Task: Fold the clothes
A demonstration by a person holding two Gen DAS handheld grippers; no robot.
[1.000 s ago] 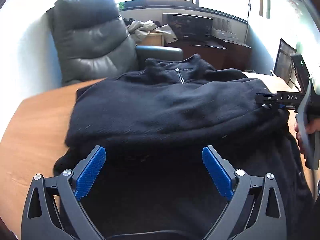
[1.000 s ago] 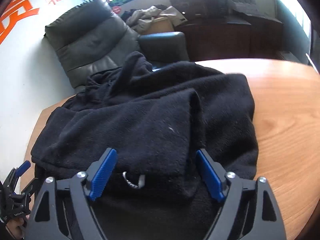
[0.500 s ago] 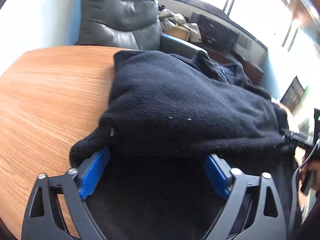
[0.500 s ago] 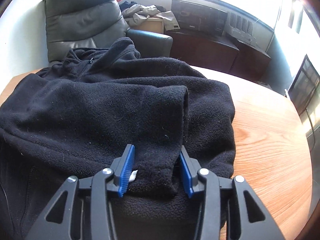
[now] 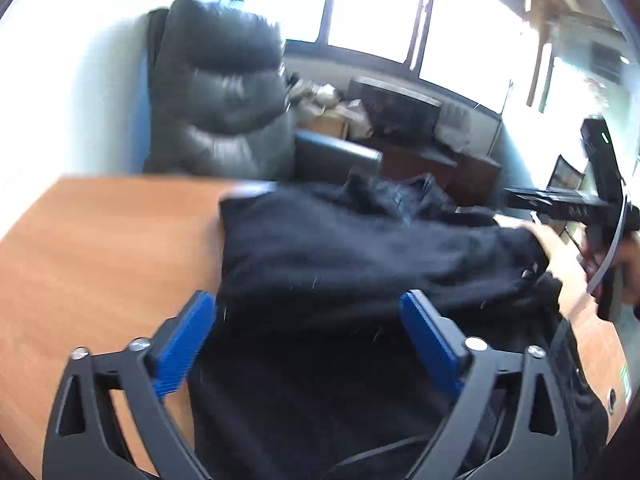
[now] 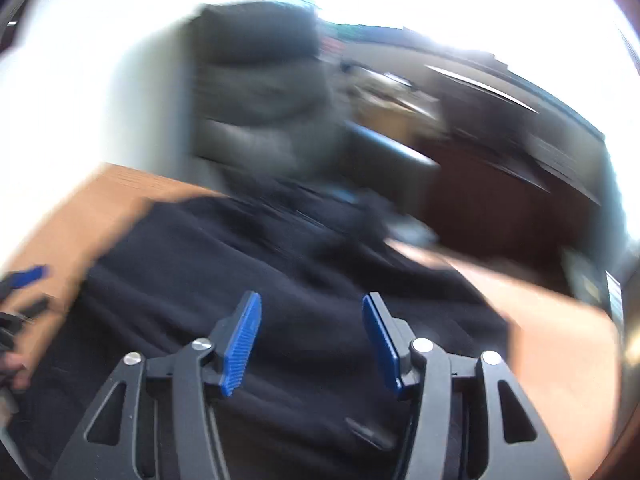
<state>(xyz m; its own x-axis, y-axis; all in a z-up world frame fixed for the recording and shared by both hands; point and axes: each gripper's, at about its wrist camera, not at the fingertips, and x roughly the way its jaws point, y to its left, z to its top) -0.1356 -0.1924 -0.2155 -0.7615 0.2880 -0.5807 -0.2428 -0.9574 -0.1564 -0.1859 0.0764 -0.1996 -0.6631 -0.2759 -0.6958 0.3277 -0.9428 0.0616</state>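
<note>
Room: office corner as I see it, bright windows (image 5: 380, 12) behind a grey leather armchair (image 5: 224, 104), with the wooden table (image 5: 92, 248) in front of me.
Garment: black fleece jacket (image 5: 360, 256) lies on the table, already doubled over itself, its collar end toward the armchair.
Left gripper (image 5: 310, 344): jaws opening to their widest; fleece lies below and between the blue pads but I see neither pad pressing it, so I hold nothing.
Right gripper (image 6: 312, 340): jaws opening, about half spread, above the jacket (image 6: 280, 264); no cloth pinched between the pads.
Handling: I judge it soft, thick and limp, light enough but bulky; it will sag and drag, and stacked layers may slide apart.
Where to grip: I would take the near folded edge at its two corners, biting through all layers.
Hard to read: right view is heavily smeared by motion; I cannot tell zipper, sleeves or hem there.
Cut off: jacket's near part runs under both grippers; the person's hand (image 5: 608, 264) at the right edge shows only partly.
</note>
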